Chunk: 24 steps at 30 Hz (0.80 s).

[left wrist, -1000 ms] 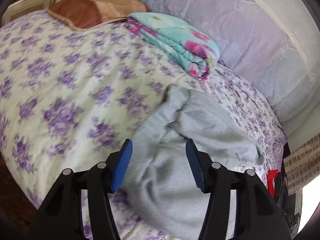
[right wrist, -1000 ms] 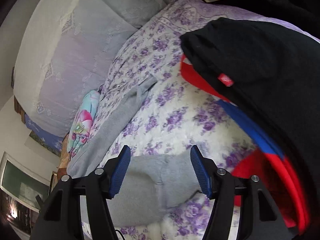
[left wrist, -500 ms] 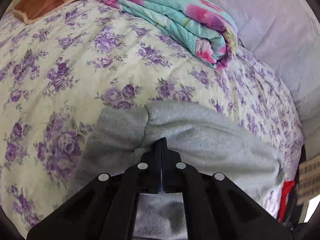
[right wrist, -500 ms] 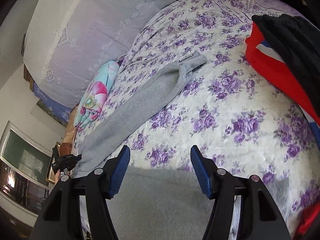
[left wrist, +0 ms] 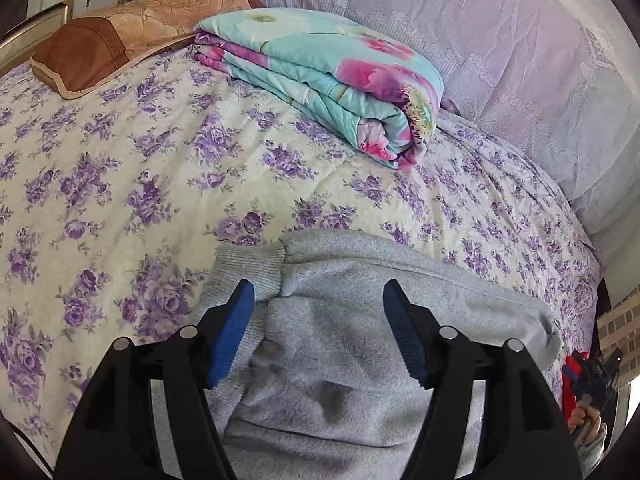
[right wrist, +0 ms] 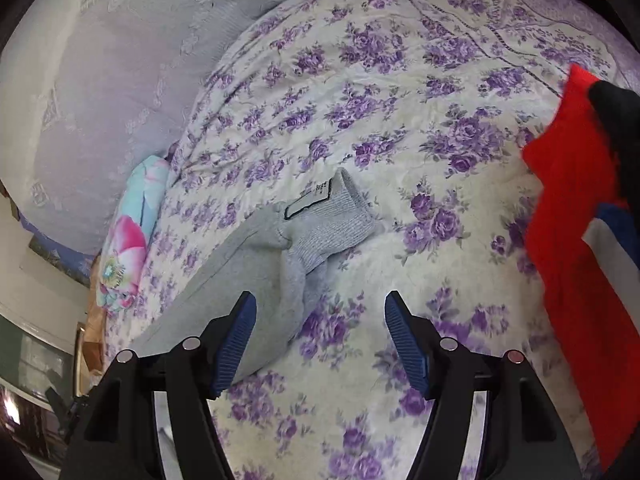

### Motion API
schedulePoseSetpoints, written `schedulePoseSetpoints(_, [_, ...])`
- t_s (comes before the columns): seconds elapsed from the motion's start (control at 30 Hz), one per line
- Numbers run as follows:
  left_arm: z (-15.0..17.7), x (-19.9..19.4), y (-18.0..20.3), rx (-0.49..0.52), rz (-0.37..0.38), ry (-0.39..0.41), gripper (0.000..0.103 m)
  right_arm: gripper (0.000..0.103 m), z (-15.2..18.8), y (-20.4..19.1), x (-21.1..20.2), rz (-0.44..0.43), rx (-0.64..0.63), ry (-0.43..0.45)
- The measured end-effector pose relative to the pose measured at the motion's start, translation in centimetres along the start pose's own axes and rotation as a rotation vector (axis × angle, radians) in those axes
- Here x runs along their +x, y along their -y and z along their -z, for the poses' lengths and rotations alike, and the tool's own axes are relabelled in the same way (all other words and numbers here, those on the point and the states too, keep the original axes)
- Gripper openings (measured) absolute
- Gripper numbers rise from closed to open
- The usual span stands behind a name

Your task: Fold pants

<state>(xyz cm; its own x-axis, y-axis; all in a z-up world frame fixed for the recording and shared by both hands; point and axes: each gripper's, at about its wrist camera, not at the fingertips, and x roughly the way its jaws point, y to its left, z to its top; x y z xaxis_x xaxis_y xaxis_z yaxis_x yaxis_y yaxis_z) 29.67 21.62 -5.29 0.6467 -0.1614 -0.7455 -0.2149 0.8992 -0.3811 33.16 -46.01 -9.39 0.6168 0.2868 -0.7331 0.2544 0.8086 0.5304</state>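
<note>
Hovering over grey pants (left wrist: 360, 320) spread on a bed (left wrist: 120, 184) with a purple-flowered cover. Left claw (left wrist: 318, 330) jaws apart and widening; grey fabric lies beneath and between the blue pads (left wrist: 230, 336), but the pads do not press on it, so the cloth is released. A ribbed cuff (left wrist: 248, 268) sits just beyond the left pad, folded onto the rest of the grey cloth. Fabric here is bunched, with soft creases near the claw.

Right claw (right wrist: 320, 334) also unclenched, jaws widening, nothing gripped. Bare floral cover shows between its pads; the edge of the grey pants leg (right wrist: 256, 280) runs just inside the left pad. That leg stretches away toward the far left, ending in a ribbed cuff (right wrist: 340, 220) with a white label (right wrist: 310, 200) turned up beside it.

Folded turquoise and pink quilt (left wrist: 332, 76) lies at the far side of the bed, well apart from the pants. Brown pillow (left wrist: 132, 40) at the far left, beside the quilt. Pale lace drape (left wrist: 500, 52) behind the bed. Red garment (right wrist: 572, 248) with black cloth on top at the right edge of the right view, apart from the pants.
</note>
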Motion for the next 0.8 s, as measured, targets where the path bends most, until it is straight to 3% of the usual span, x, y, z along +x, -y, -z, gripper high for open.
schedulePoseSetpoints(0.13, [-0.2,0.2,-1.2,-0.023,-0.044,-0.013,0.067,0.069,-0.1,-0.8,3.3,-0.048,0.010,-0.020])
schedulePoseSetpoints(0.23, [-0.1,1.7,-2.1,-0.058,-0.059,-0.047,0.067,0.065,-0.3,-1.7,4.6,-0.068,-0.019,0.018])
schedulePoseSetpoints(0.27, [0.1,2.2,-2.3,-0.065,-0.069,-0.052,0.067,0.034,-0.4,-1.7,4.8,-0.076,-0.023,0.013])
schedulePoseSetpoints(0.3, [0.1,2.6,-2.3,-0.068,-0.076,-0.058,0.067,0.017,-0.3,-1.5,4.6,-0.076,-0.017,0.023])
schedulePoseSetpoints(0.47, [0.0,3.1,-1.7,-0.060,-0.074,-0.058,0.067,0.014,-0.1,0.7,0.0,-0.083,0.015,0.084])
schedulePoseSetpoints(0.57, [-0.3,3.7,-0.9,-0.031,-0.040,-0.078,0.067,0.015,0.8,3.1,-1.0,-0.037,0.041,0.032])
schedulePoseSetpoints(0.63, [-0.5,4.5,-0.4,-0.026,-0.059,-0.083,0.068,0.023,1.6,4.5,-0.1,-0.016,0.074,-0.060])
schedulePoseSetpoints(0.73, [-1.0,5.1,-0.1,-0.018,-0.081,-0.089,0.068,0.031,2.4,4.2,-2.0,-0.021,0.076,-0.030])
schedulePoseSetpoints(0.8, [-1.5,4.6,-0.4,-0.039,-0.054,-0.093,0.068,0.034,2.8,3.2,-4.3,-0.030,0.030,0.012])
